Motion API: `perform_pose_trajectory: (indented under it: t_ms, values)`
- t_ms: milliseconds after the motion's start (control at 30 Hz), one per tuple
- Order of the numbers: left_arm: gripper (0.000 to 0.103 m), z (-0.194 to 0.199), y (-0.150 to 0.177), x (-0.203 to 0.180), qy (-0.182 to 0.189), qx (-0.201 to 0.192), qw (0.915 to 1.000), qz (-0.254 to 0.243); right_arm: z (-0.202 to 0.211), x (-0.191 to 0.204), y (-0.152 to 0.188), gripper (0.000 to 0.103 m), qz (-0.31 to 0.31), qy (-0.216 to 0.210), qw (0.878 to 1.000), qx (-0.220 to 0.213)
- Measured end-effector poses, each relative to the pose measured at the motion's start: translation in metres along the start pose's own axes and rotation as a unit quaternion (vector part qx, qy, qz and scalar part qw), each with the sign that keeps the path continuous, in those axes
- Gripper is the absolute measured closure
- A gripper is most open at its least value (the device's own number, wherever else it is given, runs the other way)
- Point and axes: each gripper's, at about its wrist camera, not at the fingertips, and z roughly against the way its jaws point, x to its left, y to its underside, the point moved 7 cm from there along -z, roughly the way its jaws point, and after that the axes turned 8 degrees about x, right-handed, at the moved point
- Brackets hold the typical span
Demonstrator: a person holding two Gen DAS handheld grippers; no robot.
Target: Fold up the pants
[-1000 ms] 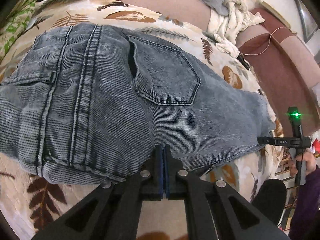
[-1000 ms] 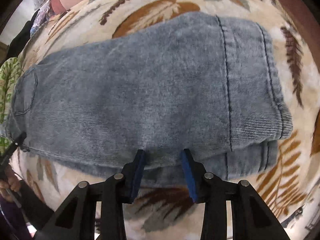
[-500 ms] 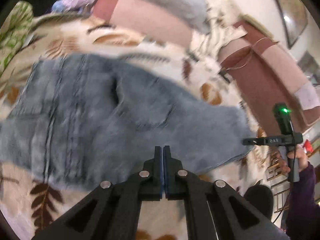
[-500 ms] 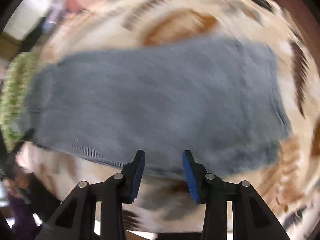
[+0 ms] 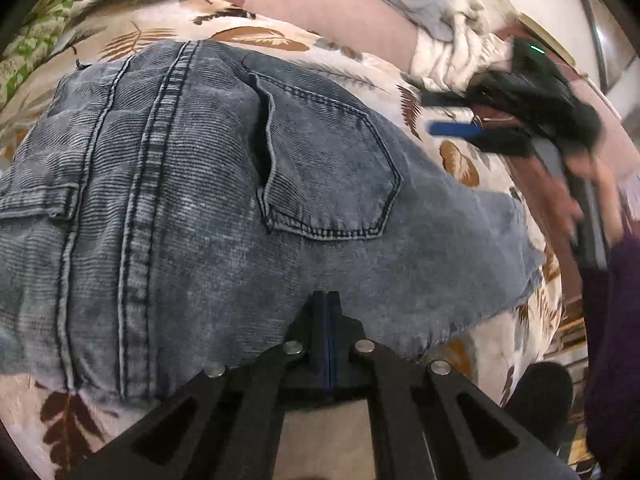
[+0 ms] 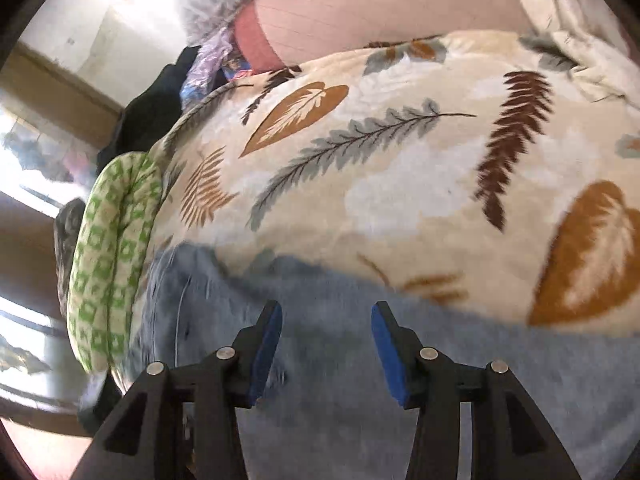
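Observation:
The blue denim pants (image 5: 224, 200) lie folded flat on a leaf-patterned blanket (image 5: 132, 36), with a back pocket (image 5: 328, 168) facing up. My left gripper (image 5: 327, 300) is shut with nothing seen between its pads, at the near edge of the pants. My right gripper (image 6: 326, 344) is open and empty, just above the pants (image 6: 328, 400). In the left wrist view the right gripper (image 5: 456, 128) shows blurred at the far right, over the blanket beyond the pants.
A green-and-white patterned cloth (image 6: 108, 264) lies at the blanket's left edge. Dark clothes (image 6: 152, 116) and a pink pillow (image 6: 380, 16) are at the far side. White crumpled fabric (image 5: 452, 56) lies at the back right.
The right gripper swung away from the pants' near edge to their far side and tilted up, still open. The left gripper lifted briefly and is back at the near edge, shut.

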Motion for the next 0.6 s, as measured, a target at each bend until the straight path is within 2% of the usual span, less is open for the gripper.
perform_pose_trajectory:
  t_ms: [133, 200, 233, 300, 400, 533, 600]
  values:
    - [0.101, 0.005, 0.007, 0.005, 0.018, 0.0, 0.9998, -0.002, -0.046, 0.01, -0.028, 0.053, -0.03, -0.051, 0.997, 0.042]
    - [0.101, 0.008, 0.012, 0.008, 0.023, 0.0, 0.9997, 0.001, -0.054, 0.011, -0.032, 0.051, -0.031, -0.064, 0.996, 0.057]
    - [0.101, 0.008, 0.013, 0.008, 0.02, 0.0, 0.9998, -0.002, -0.061, 0.013, -0.03, 0.05, -0.031, -0.074, 0.994, 0.078]
    - [0.101, 0.01, 0.014, 0.008, 0.012, 0.0, 0.9999, -0.006, -0.072, 0.016, -0.028, 0.049, -0.029, -0.068, 0.992, 0.103]
    - [0.101, 0.009, 0.014, 0.003, 0.001, 0.0, 0.9999, -0.014, -0.077, 0.026, -0.027, 0.047, -0.009, -0.057, 0.992, 0.109]
    - [0.101, 0.008, 0.01, 0.002, 0.005, 0.001, 0.9999, -0.009, -0.078, 0.04, -0.042, 0.047, 0.016, -0.039, 0.996, 0.079]
    - [0.101, 0.009, 0.01, 0.003, 0.006, 0.001, 0.9999, -0.009, -0.083, 0.046, -0.045, 0.047, 0.021, -0.039, 0.996, 0.079]
